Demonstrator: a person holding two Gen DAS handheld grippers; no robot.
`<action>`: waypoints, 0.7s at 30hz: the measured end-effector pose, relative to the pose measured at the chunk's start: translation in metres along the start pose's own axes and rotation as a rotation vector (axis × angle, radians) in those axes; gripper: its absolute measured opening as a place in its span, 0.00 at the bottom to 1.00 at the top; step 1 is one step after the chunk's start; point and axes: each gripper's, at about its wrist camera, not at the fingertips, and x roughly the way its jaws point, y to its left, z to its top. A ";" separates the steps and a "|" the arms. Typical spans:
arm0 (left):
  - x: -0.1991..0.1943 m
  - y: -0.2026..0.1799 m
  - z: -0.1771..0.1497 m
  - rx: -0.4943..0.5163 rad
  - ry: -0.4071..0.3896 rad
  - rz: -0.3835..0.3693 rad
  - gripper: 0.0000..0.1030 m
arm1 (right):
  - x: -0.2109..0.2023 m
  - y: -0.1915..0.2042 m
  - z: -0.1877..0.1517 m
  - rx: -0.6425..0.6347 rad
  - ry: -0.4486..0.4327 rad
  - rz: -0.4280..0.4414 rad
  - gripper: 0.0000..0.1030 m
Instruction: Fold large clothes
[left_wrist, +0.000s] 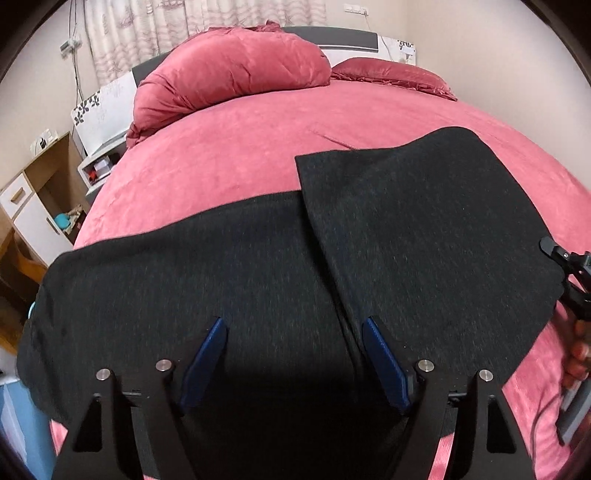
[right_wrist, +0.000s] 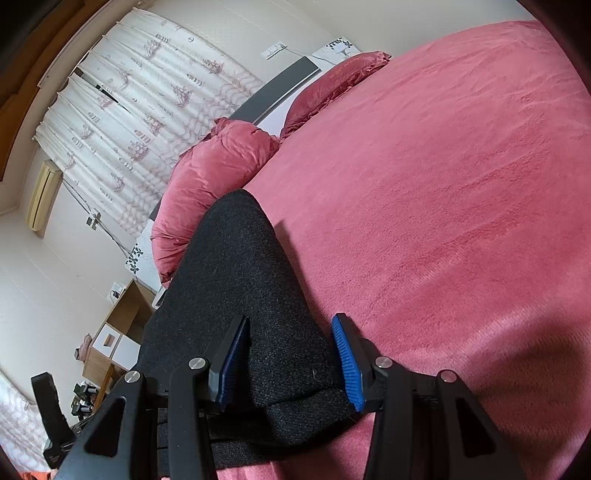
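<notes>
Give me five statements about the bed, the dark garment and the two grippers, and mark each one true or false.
1. The dark garment lies on a pink bedspread. True.
2. The left gripper has its jaws clamped on the fabric. False: the jaws stand open above the garment, nothing pinched.
3. One part of the garment is folded over another. True: a flap overlaps the lower layer.
4. The right gripper hovers over a white pillow. False: dark fabric lies between its jaws.
5. The big pillows at the headboard are blue. False: they are pink-red.
</notes>
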 end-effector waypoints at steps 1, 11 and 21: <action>-0.001 0.000 -0.001 -0.009 0.005 -0.004 0.75 | 0.000 0.001 -0.001 -0.002 -0.001 -0.005 0.45; 0.002 0.010 -0.006 -0.048 0.054 -0.010 0.79 | -0.001 0.012 0.003 -0.020 0.052 -0.055 0.51; -0.005 0.007 -0.023 0.015 0.066 -0.008 0.80 | 0.006 0.005 0.013 0.044 0.194 0.004 0.55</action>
